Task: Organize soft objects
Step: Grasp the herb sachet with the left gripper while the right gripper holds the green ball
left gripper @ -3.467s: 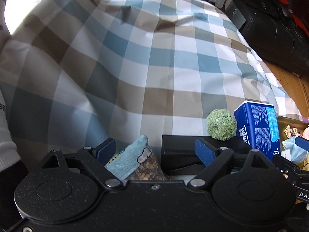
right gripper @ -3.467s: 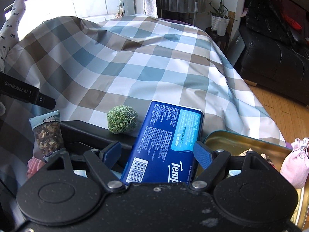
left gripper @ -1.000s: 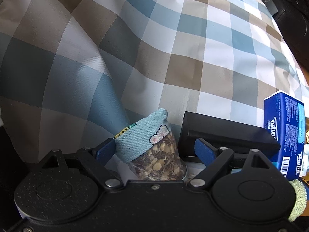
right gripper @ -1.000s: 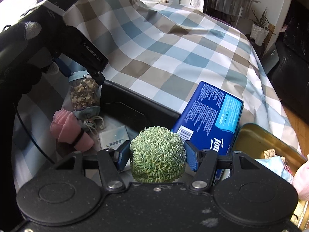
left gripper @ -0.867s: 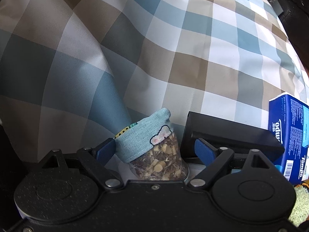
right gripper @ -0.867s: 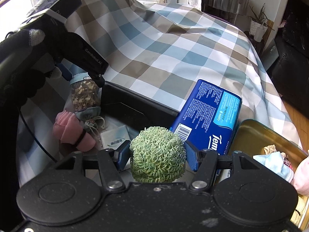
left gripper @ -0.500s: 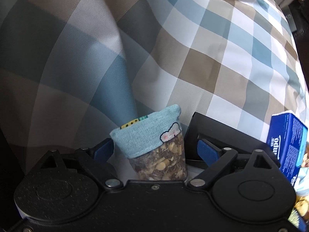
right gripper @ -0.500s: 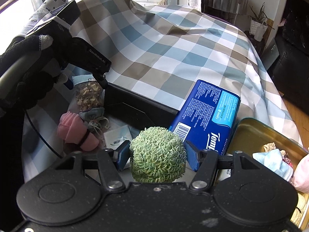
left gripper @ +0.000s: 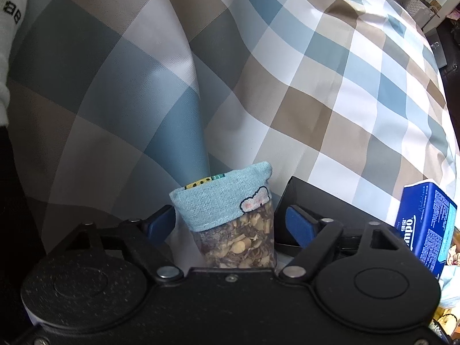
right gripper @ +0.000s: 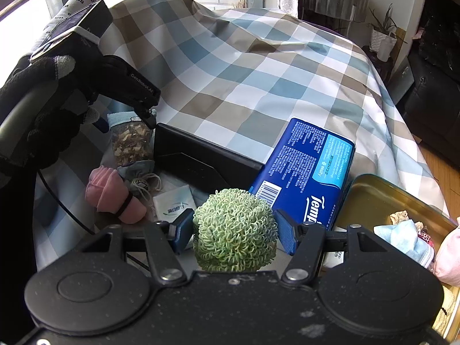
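A sachet (left gripper: 230, 224) with a light-blue knitted top and dried herbs inside stands between the blue pads of my left gripper (left gripper: 230, 221). The jaws are closing, and a thin gap still shows on each side of the sachet. In the right wrist view the same sachet (right gripper: 130, 143) sits at the left end of a black box (right gripper: 201, 155), under the left tool held by a gloved hand (right gripper: 37, 109). My right gripper (right gripper: 234, 230) is shut on a green ball of curly loops (right gripper: 234, 224), held above the box.
A blue tissue pack (right gripper: 304, 172) leans between the black box and a gold tin (right gripper: 373, 201) holding a light-blue cloth (right gripper: 402, 235). A pink rolled cloth (right gripper: 112, 195) and a white packet (right gripper: 175, 201) lie in front. Checked fabric (right gripper: 258, 72) covers the surface behind.
The left jaws have narrowed around the sachet and the left view has rolled a little. Earlier the green ball lay on the checked fabric; it sits in my right gripper, which has stayed still lately.
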### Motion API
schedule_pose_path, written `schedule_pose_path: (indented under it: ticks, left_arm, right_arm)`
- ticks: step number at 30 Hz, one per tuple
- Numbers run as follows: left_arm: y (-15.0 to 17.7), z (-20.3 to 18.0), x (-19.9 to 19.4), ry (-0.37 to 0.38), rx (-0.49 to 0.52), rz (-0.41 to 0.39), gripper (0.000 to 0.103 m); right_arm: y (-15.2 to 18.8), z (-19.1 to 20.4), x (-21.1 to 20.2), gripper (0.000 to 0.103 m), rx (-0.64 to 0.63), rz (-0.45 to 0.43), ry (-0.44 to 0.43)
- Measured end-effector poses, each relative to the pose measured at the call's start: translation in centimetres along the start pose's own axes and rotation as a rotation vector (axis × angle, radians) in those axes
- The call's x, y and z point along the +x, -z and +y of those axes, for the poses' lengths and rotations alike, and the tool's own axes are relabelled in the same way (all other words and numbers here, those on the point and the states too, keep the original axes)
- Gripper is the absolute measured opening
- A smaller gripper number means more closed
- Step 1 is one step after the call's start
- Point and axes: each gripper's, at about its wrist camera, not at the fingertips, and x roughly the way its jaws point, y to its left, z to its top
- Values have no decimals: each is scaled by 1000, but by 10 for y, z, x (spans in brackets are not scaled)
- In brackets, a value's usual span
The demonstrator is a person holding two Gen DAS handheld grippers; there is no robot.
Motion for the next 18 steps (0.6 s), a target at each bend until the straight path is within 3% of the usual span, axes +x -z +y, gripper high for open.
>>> schedule_pose_path:
  ticks: [16,17,18]
  left_arm:
    - [18,-16,19,-55,50,27,78]
    - [20,-17,19,-56,51,23,75]
    - [21,-17,18,-71,56,17,63]
  right_arm:
    - [0,1,0,60,2,10,-3]
    - [0,1,1,60,3,9,-3]
    - [0,0,1,60,3,8,-3]
